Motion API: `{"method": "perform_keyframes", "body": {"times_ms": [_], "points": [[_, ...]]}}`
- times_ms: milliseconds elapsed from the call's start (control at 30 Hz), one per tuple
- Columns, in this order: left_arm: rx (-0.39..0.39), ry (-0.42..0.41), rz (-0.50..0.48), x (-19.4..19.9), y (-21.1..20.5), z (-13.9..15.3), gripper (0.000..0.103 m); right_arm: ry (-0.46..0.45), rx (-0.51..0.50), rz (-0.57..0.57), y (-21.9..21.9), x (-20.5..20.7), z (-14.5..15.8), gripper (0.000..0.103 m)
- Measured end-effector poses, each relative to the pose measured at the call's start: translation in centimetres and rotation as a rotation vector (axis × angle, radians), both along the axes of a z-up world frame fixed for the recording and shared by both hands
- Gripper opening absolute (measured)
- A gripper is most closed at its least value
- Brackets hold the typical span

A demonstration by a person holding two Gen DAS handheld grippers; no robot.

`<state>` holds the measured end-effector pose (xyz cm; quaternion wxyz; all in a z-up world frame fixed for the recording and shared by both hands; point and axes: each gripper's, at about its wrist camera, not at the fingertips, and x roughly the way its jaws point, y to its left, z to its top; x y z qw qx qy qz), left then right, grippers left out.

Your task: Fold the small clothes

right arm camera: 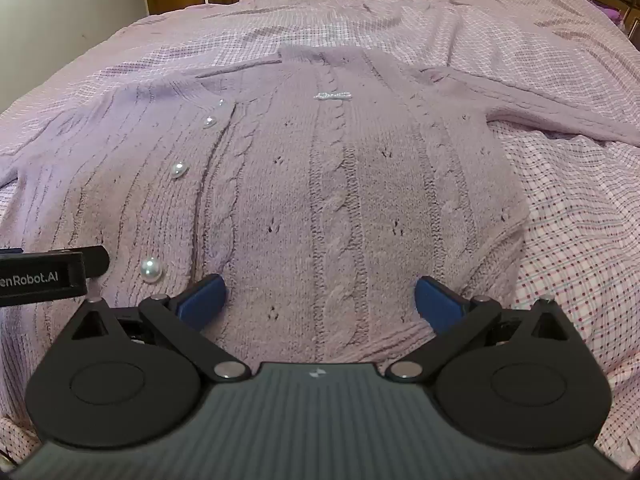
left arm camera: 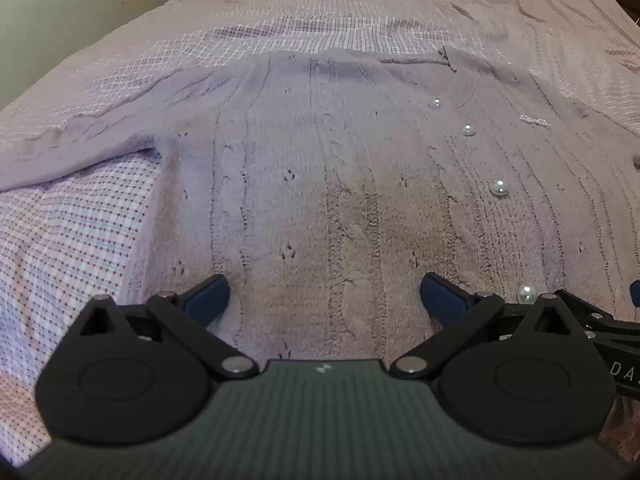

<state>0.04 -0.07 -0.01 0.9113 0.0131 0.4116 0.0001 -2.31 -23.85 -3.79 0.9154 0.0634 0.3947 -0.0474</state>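
A: Where are the tools right now?

B: The left hand-held gripper [left arm camera: 324,300] has its blue pads spread wide and holds nothing; it hovers low over the hem end of the lilac cable-knit cardigan with pearl buttons [left arm camera: 320,184]. The right hand-held gripper [right arm camera: 320,300] is just as wide and just as empty, beside the left one, over the cardigan's other front half [right arm camera: 340,200].

A: And the cardigan itself?

B: It lies flat, front up, on the pink-and-white checked bedspread [left arm camera: 68,232]. Its long axis runs away from both cameras: hem nearest the pads, collar at the far end toward the wooden wall. The sleeves stretch out sideways, one to the left [left arm camera: 72,140], one to the right [right arm camera: 560,112].

A: What could go wrong from here?

B: Likely three things. The knit is thick and fluffy, so a shallow pinch at the hem might catch only the top layer and the fold would drag unevenly. A pad closing near the lowest pearl button [right arm camera: 151,270] could snag or slip on it. And the bedspread is soft and wrinkled, so a deep pinch could gather the sheet along with the hem.
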Motion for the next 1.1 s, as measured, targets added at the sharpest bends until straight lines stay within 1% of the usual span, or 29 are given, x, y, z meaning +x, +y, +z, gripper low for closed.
{"method": "perform_keyframes", "body": {"times_ms": [267, 300, 367, 1100], "points": [[0.000, -0.017, -0.015, -0.36, 0.50, -0.92, 0.103, -0.007, -0.006, 0.000, 0.08, -0.02, 0.00, 0.103], [-0.007, -0.008, -0.006, -0.23, 0.40, -0.68, 0.103, -0.007, -0.006, 0.000, 0.09, -0.02, 0.00, 0.103], [0.005, -0.005, -0.003, -0.05, 0.02, -0.51, 0.103, -0.007, -0.006, 0.000, 0.10, -0.02, -0.01, 0.103], [0.011, 0.000, -0.002, 0.15, -0.21, -0.34, 0.103, -0.007, -0.009, 0.000, 0.24, 0.01, -0.05, 0.103]]}}
